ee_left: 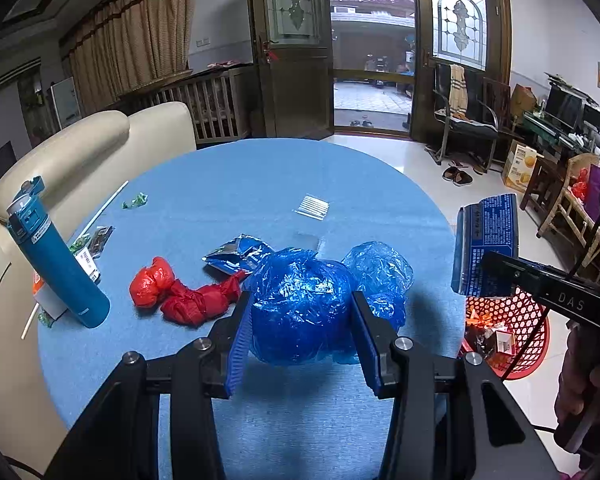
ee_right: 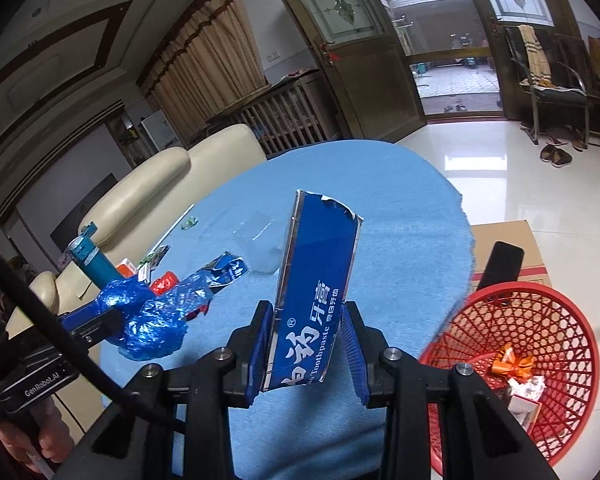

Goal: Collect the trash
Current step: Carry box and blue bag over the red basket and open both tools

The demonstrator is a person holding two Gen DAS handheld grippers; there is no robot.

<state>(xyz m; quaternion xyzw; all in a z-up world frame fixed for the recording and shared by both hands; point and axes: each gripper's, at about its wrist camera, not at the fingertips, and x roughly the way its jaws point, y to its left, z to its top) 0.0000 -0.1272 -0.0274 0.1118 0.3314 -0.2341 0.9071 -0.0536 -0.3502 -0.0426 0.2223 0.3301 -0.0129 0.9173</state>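
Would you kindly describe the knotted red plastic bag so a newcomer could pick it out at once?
Start at the round table with the blue cloth. Left of centre, between the upright teal bottle and the crumpled blue plastic bag in the left gripper, lies the knotted red plastic bag. It is the only red item on the cloth.
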